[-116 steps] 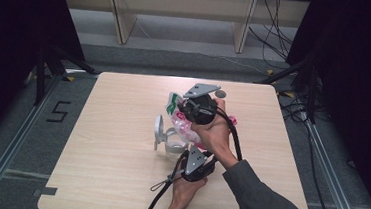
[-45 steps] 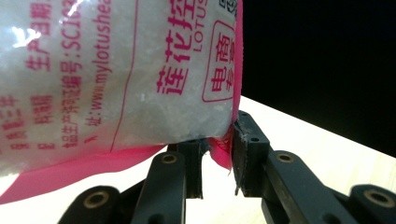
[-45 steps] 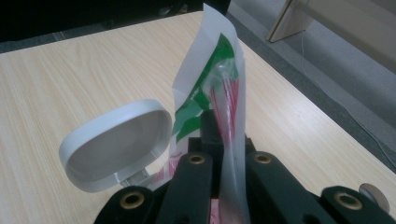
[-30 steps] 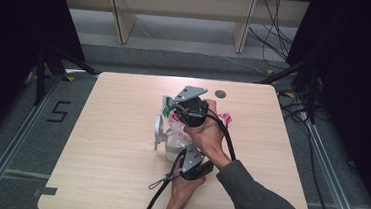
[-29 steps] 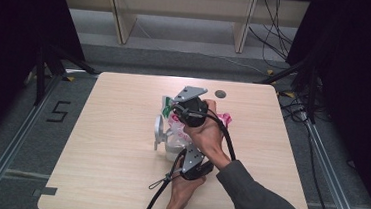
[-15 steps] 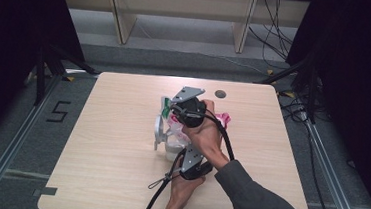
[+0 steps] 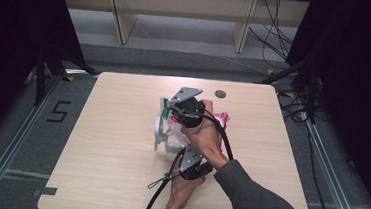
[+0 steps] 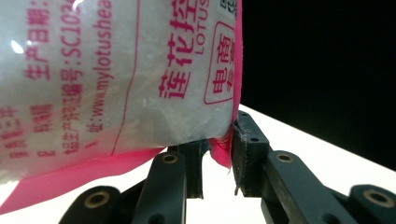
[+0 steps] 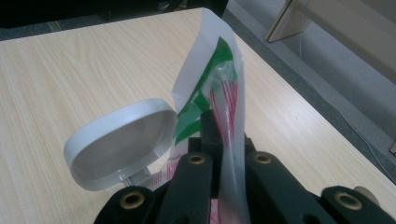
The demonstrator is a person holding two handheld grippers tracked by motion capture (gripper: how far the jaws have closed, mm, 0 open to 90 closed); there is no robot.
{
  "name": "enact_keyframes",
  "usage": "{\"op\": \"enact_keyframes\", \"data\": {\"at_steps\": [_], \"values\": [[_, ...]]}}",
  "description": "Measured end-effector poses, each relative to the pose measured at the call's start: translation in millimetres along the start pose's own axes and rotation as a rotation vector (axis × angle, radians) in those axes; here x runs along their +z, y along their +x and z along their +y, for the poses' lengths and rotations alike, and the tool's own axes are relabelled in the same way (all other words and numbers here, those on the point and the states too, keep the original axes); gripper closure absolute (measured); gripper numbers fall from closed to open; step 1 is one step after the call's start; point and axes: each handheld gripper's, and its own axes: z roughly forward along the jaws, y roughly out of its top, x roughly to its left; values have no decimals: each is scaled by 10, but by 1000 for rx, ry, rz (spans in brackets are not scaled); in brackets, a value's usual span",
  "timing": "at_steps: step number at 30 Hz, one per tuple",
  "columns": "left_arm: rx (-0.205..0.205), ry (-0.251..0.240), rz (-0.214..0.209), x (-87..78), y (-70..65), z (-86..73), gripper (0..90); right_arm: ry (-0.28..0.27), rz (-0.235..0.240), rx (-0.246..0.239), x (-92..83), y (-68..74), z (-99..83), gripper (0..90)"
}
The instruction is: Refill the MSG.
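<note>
A plastic bag [image 7: 222, 120] of white grains with pink print [image 8: 116, 84] hangs above the middle of the wooden table [image 7: 108, 168]. My right gripper [image 7: 172, 114] is shut on its green and white top edge [image 9: 205, 79], and the film runs pinched between the jaws [image 9: 224, 126]. My left gripper [image 7: 182, 152] comes from below; its jaws [image 8: 219, 158] close on the bag's pink bottom corner. Just left of the bag stands a white container [image 7: 170, 151] with its hinged lid [image 7: 159, 127] open; the lid [image 9: 121, 140] faces the right gripper view. The container's inside is hidden.
A small dark round hole [image 7: 220, 93] marks the table's far side. A black cable [image 7: 156, 197] trails off the front edge. Pale shelf legs [image 7: 122, 24] stand beyond the table, and loose cables [image 7: 294, 103] lie on the floor at the right.
Since the oldest frame my right gripper and the bag's top have shifted a little left. Over the last second nothing has visibly moved.
</note>
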Motion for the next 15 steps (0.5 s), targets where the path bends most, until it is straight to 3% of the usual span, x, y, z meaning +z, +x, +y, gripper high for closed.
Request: {"op": "enact_keyframes", "data": {"at_steps": [3, 15], "values": [[-10, -6, -3, 4, -1, 0, 752, -3, -2, 22, -5, 9, -1, 900], [2, -2, 3, -2, 7, 3, 751, -1, -2, 10, 9, 15, 14, 900]]}}
